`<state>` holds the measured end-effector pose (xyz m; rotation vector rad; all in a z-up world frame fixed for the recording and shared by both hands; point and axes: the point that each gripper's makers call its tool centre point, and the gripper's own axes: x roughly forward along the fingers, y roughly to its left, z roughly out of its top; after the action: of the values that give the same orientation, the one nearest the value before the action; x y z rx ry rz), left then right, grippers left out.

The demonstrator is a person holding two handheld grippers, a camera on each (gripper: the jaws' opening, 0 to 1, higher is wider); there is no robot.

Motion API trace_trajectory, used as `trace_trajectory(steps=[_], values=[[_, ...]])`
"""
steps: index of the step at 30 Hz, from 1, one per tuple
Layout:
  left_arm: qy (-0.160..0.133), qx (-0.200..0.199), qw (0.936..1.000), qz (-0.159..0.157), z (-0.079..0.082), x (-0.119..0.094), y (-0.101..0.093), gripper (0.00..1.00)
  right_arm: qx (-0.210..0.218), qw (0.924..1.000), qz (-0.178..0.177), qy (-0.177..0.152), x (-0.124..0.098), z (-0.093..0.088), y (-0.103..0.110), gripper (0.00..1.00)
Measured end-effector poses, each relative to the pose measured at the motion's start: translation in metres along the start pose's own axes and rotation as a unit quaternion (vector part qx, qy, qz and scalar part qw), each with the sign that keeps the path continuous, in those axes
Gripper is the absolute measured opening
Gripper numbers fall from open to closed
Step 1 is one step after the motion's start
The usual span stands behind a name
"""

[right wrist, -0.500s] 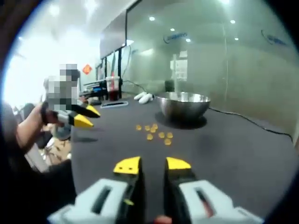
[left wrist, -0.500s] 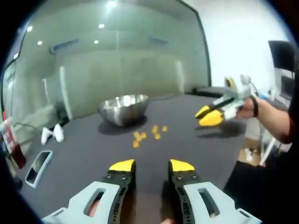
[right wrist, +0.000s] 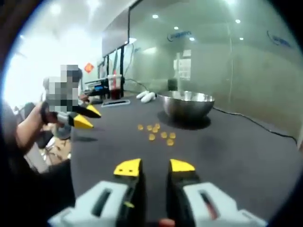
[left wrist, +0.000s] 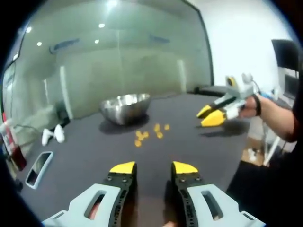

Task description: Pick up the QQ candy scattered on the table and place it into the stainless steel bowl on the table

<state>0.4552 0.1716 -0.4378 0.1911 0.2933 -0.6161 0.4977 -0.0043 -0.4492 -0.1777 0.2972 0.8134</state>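
Note:
Several orange QQ candies (left wrist: 150, 134) lie scattered on the dark grey table (left wrist: 94, 156), just in front of the stainless steel bowl (left wrist: 125, 109). In the right gripper view the candies (right wrist: 158, 134) sit before the bowl (right wrist: 186, 106) too. My left gripper (left wrist: 153, 168) hovers open above the near table, well short of the candies, nothing between its jaws. My right gripper (right wrist: 154, 166) is also open and empty, short of the candies. The right gripper (left wrist: 213, 115) appears at the right of the left gripper view, held by a hand; the left gripper (right wrist: 85, 117) appears at the left of the right gripper view.
A phone (left wrist: 39, 169) lies flat near the table's left edge, with a white object (left wrist: 53, 135) behind it. A red-topped cup (right wrist: 114, 88) and a cable (right wrist: 251, 124) sit on the table further off. A glass wall stands behind the bowl.
Both views have shifted only slightly; the right gripper has lifted a little in the left gripper view. The candies and bowl lie as before.

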Motion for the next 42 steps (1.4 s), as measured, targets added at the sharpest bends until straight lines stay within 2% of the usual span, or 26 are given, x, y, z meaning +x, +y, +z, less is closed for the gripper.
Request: trace_trajectory(steps=[2, 4, 7, 11, 13, 16, 17, 18, 21, 24, 31, 32, 37, 39, 42], values=[[0.006, 0.003, 1.0000, 0.003, -0.002, 0.001, -0.001, 0.31, -0.002, 0.9999, -0.012, -0.010, 0.005, 0.002, -0.006, 0.22], [0.001, 0.009, 0.9999, 0.011, 0.001, -0.001, 0.000, 0.31, 0.004, 0.9999, -0.011, -0.009, 0.009, 0.002, -0.008, 0.21], [-0.007, 0.003, 0.9999, 0.007, 0.004, -0.001, -0.004, 0.31, 0.017, 0.9995, 0.007, 0.024, 0.019, -0.009, -0.004, 0.21], [0.001, 0.013, 0.9999, 0.003, 0.000, 0.000, -0.012, 0.31, 0.009, 0.9997, -0.004, 0.022, 0.033, -0.006, -0.012, 0.21], [-0.003, 0.017, 0.9998, 0.003, 0.001, -0.001, -0.013, 0.30, 0.011, 0.9997, -0.003, 0.021, 0.041, -0.005, -0.014, 0.21], [-0.007, 0.011, 0.9999, 0.000, 0.002, 0.001, -0.015, 0.30, -0.002, 0.9994, -0.020, 0.027, 0.053, -0.004, -0.024, 0.21], [-0.008, 0.013, 0.9999, 0.000, 0.003, 0.000, -0.019, 0.30, -0.001, 0.9994, -0.020, 0.026, 0.057, -0.003, -0.025, 0.21], [-0.008, 0.014, 0.9999, 0.000, 0.003, 0.001, -0.016, 0.30, 0.000, 0.9994, -0.020, 0.027, 0.060, -0.002, -0.026, 0.21], [-0.010, 0.016, 0.9998, -0.003, 0.005, 0.000, -0.021, 0.30, 0.027, 0.9994, -0.001, 0.024, 0.071, -0.002, -0.023, 0.21], [-0.009, 0.019, 0.9998, -0.004, 0.006, 0.000, -0.021, 0.30, 0.025, 0.9994, -0.008, 0.024, 0.082, 0.001, -0.030, 0.21], [-0.010, 0.019, 0.9998, -0.002, 0.004, -0.001, -0.019, 0.29, 0.026, 0.9994, 0.001, 0.023, 0.103, 0.003, -0.026, 0.19], [-0.009, 0.019, 0.9998, -0.002, 0.003, -0.001, -0.013, 0.29, 0.021, 0.9994, 0.001, 0.027, 0.105, 0.001, -0.024, 0.18], [-0.006, 0.014, 0.9999, 0.002, 0.001, -0.005, -0.011, 0.29, 0.010, 0.9997, -0.001, 0.024, 0.105, 0.002, -0.023, 0.14], [-0.004, 0.015, 0.9999, 0.002, -0.001, -0.006, -0.002, 0.29, 0.012, 0.9997, -0.003, 0.022, 0.104, 0.002, -0.025, 0.10], [-0.006, 0.011, 0.9999, 0.004, -0.002, -0.006, 0.004, 0.29, 0.017, 0.9997, -0.001, 0.020, 0.103, 0.002, -0.025, 0.09]])
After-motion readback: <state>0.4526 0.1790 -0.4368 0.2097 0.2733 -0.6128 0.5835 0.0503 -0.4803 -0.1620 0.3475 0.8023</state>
